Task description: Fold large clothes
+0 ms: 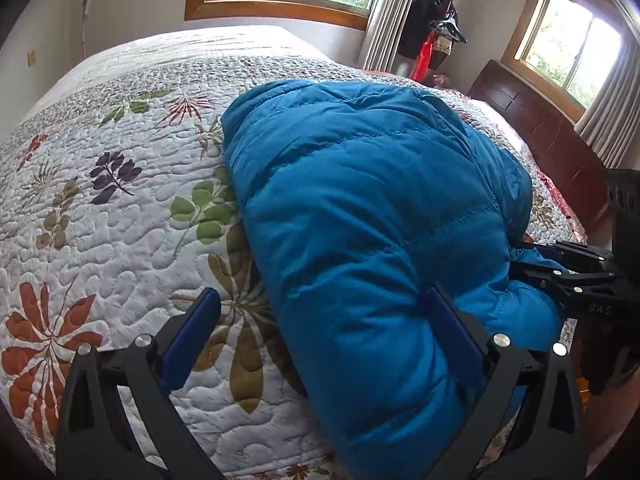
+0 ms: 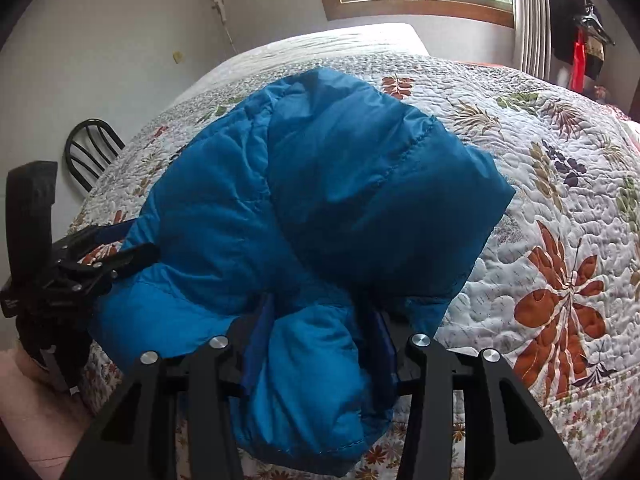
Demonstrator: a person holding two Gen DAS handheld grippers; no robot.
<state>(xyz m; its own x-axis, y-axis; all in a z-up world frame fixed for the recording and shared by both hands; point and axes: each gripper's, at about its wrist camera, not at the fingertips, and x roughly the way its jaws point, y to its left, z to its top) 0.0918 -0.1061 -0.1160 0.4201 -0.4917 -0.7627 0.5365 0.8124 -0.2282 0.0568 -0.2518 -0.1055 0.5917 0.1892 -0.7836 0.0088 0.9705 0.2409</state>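
- The jacket (image 1: 360, 208), a blue quilted puffer, lies bunched on the bed (image 1: 120, 208) near its front edge.
- It looks light, soft and springy, with a slick shell; a fold will likely puff back up, so take it at a hem or seam through several layers.
- The right gripper (image 2: 320, 344) is clamped on a thick roll of the near hem.
- The left gripper (image 1: 332, 340) stands wide apart, one finger against the jacket's side, gripping nothing.
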